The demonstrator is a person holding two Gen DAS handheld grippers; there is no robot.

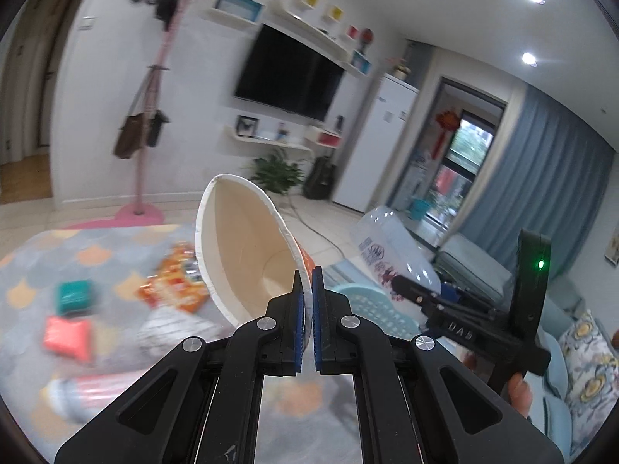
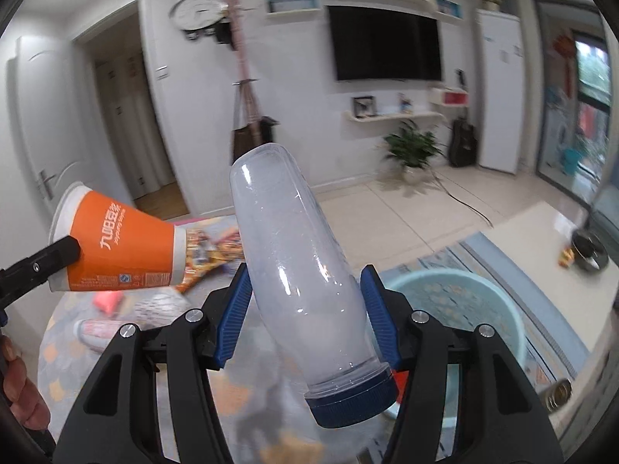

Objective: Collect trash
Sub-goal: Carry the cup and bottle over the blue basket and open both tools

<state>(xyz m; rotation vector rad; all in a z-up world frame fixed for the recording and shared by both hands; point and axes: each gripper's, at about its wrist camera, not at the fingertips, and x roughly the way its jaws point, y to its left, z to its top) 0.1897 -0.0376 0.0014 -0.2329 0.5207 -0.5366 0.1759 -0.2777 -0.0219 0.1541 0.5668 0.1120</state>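
Note:
My left gripper (image 1: 307,282) is shut on the rim of an orange and white paper cup (image 1: 243,247), held up in the air; the cup also shows in the right wrist view (image 2: 123,247). My right gripper (image 2: 305,290) is shut on a clear plastic bottle (image 2: 298,270) with a blue cap, held cap-down above the table; the bottle also shows in the left wrist view (image 1: 394,247). A light blue basket (image 2: 464,301) sits low to the right, also visible in the left wrist view (image 1: 371,309). More trash lies on the table below: an orange snack wrapper (image 1: 174,282) and a red packet (image 1: 67,336).
The table has a grey and orange patterned cloth (image 1: 46,255). On it lie a green packet (image 1: 75,295), a crumpled white wrapper (image 1: 174,332) and a red-labelled can (image 1: 89,390). A sofa with a floral cushion (image 1: 588,352) stands at the right. A low white table (image 2: 541,232) holds a dark bowl.

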